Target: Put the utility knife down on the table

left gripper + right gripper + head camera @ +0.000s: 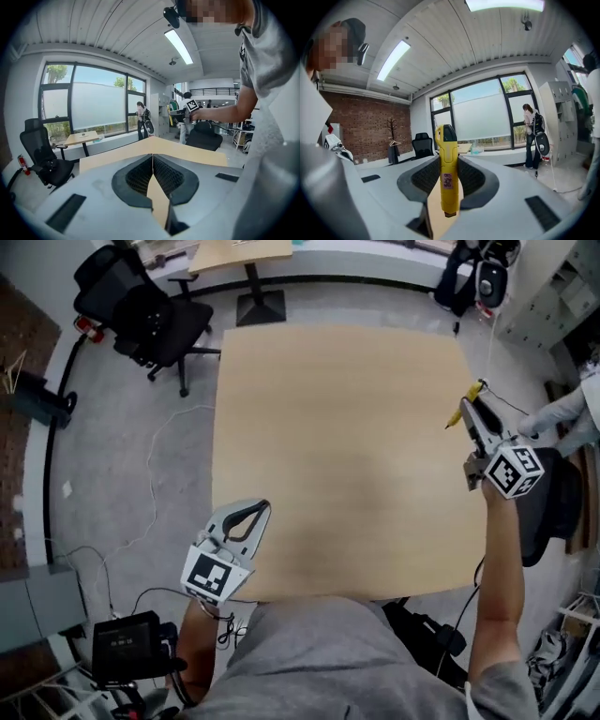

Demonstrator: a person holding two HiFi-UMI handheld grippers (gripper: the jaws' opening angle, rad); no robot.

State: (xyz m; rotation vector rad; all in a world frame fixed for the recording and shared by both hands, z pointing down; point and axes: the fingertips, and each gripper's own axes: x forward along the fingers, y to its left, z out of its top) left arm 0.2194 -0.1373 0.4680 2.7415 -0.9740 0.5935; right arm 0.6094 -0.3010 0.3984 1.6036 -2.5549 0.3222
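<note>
1. Tabletop: pale wood, square, bare across its middle in the head view.

2. Utility knife: yellow body with a black tip and a small label on the handle. It stood upright between the right tool's jaws in the right gripper view. In the head view the utility knife was at the tabletop's 3 o'clock edge, its tip pointing toward 1 o'clock. It was held, not lying on the wood.

3. Right tool: jaws closed against both sides of the knife handle. In the head view the right tool reached over the tabletop's 3 o'clock edge, with its marker cube behind it.

4. Left tool: jaws pressed together, nothing between them. In the head view the left tool hovered at the tabletop's 7 o'clock corner.

5. Office chair: black, on the floor at 10 o'clock, well apart from the tabletop.

6. Second desk: at 12 o'clock, beyond the tabletop.

7. Person: standing by the windows, seen in the right gripper view.

8. Coat stand: against the brick wall.
</note>
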